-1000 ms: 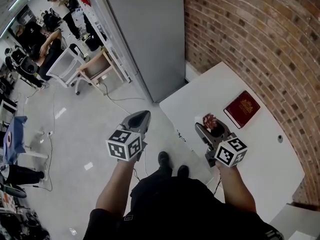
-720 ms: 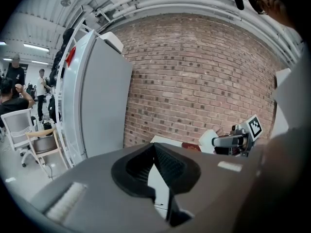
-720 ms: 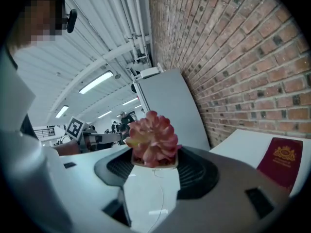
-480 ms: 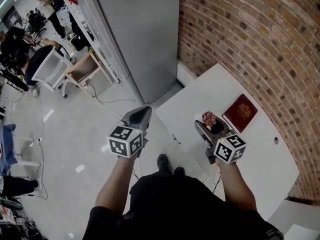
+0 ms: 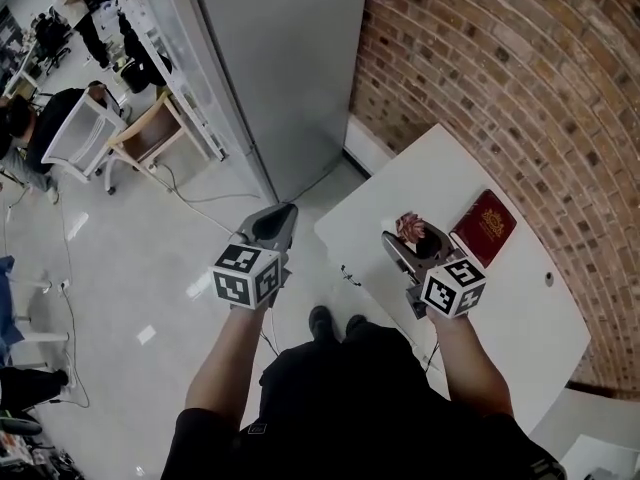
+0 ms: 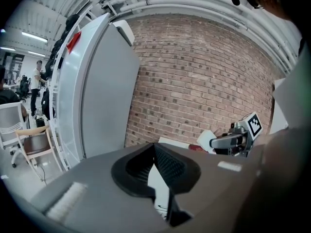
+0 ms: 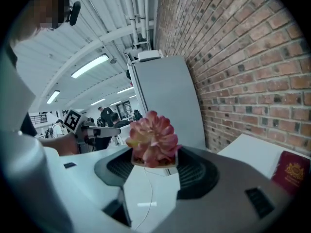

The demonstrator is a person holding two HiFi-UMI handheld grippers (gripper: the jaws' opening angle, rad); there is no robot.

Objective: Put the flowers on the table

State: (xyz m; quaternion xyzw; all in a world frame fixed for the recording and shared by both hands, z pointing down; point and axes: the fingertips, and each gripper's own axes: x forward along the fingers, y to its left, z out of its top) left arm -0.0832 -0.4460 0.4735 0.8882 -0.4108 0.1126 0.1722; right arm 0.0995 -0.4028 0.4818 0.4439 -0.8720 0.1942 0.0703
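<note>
The flowers point(image 5: 408, 226) are a small pink succulent in a little pot. My right gripper point(image 5: 411, 240) is shut on the pot and holds it upright in the air above the near left part of the white table point(image 5: 520, 318). The right gripper view has the succulent point(image 7: 153, 137) between the black pads point(image 7: 194, 171), and the table point(image 7: 245, 147) lies beyond. My left gripper point(image 5: 272, 226) hangs over the floor to the table's left, shut with nothing in it. Its pads point(image 6: 167, 166) meet at the tips.
A dark red book point(image 5: 484, 227) lies on the table near the brick wall point(image 5: 500, 78). A tall grey cabinet point(image 5: 290, 68) stands past the table's far corner. A cable point(image 5: 190, 193) runs across the floor. Chairs point(image 5: 80, 133) and people are at the far left.
My right gripper has carried the succulent a little forward over the table, level with the book. The left gripper has kept its place beside it. The head view has shifted slightly.
</note>
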